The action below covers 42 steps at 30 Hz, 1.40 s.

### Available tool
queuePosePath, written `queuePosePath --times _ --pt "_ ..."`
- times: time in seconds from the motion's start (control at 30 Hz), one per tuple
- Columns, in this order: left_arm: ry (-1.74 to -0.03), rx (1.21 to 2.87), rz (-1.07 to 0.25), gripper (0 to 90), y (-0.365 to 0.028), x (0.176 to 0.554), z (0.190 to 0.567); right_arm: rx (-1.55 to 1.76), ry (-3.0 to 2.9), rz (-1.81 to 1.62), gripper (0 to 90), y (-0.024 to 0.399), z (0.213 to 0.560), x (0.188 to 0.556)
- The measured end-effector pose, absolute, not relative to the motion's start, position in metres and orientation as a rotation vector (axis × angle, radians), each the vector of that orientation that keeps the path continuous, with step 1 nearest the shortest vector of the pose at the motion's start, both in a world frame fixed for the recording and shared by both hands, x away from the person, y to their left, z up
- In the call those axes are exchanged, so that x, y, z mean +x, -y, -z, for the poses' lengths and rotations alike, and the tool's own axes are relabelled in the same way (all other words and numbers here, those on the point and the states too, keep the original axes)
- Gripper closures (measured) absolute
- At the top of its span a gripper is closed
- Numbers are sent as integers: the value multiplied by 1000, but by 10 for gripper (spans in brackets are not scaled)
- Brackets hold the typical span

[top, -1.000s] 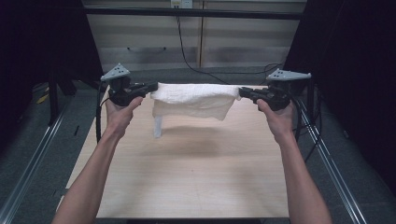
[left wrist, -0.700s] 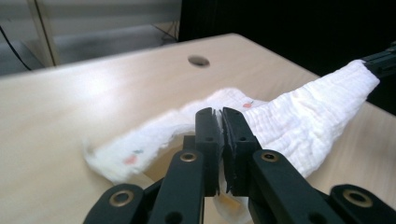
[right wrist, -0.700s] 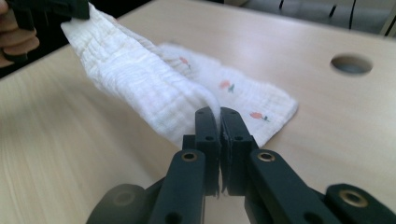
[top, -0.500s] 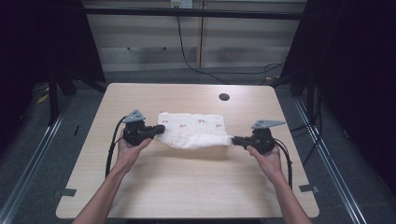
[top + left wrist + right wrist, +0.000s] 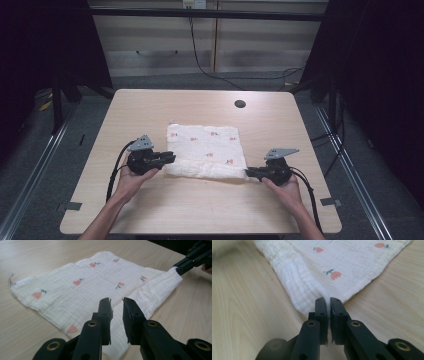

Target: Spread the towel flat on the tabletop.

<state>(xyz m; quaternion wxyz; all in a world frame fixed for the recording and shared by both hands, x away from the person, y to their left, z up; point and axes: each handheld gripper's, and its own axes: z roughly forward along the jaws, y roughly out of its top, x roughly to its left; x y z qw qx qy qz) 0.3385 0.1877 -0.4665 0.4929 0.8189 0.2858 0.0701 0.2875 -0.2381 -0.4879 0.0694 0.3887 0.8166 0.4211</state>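
Observation:
A white cloth (image 5: pixel 207 150) printed with small pink flowers lies spread on the wooden table (image 5: pixel 150 110), its near edge folded into a thick roll. My left gripper (image 5: pixel 171 158) rests at the cloth's near left corner. Its jaws have just been opening and now stand apart (image 5: pixel 116 301). The cloth (image 5: pixel 82 282) lies between and under them, and the pads do not press on it. My right gripper (image 5: pixel 247 173) is shut on the near right corner (image 5: pixel 328 300), which bunches up at its tips. That gripper (image 5: pixel 178 268) holds the corner slightly off the table.
A dark round hole (image 5: pixel 240 104) sits in the table near its far edge. Bare wood runs all around the cloth. Metal rails (image 5: pixel 30 185) line the floor on both sides, and a cable (image 5: pixel 200 55) hangs along the back wall.
Both hands came down and toward the near edge. The cloth, stretched in the air a second ago, now lies flat on the table. The left jaws have opened off its corner.

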Motion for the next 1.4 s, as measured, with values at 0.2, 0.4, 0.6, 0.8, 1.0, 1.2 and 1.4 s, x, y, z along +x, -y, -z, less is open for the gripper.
queuePosePath --times 0.2,0.4,0.6,0.8,1.0,1.2,1.4 --pt "-730 1968 -143 722 -193 338 475 1154 -2460 -1291 727 235 483 280" --pt "-828 1985 -126 668 -196 355 489 1152 -2444 -1319 747 236 479 283" --pt "-850 2058 -135 645 -187 363 503 1148 -2494 -1283 768 230 488 285" --pt "-826 2118 -163 855 -181 362 507 1185 -2502 -1243 710 229 497 288" --pt "-778 2054 -153 871 -186 355 491 1174 -2509 -1243 858 230 498 284" --pt "-682 2034 -157 863 -189 334 473 1142 -2481 -1288 890 231 488 277" --pt "-636 2076 -133 855 -196 316 475 1098 -2503 -1306 875 229 483 265"
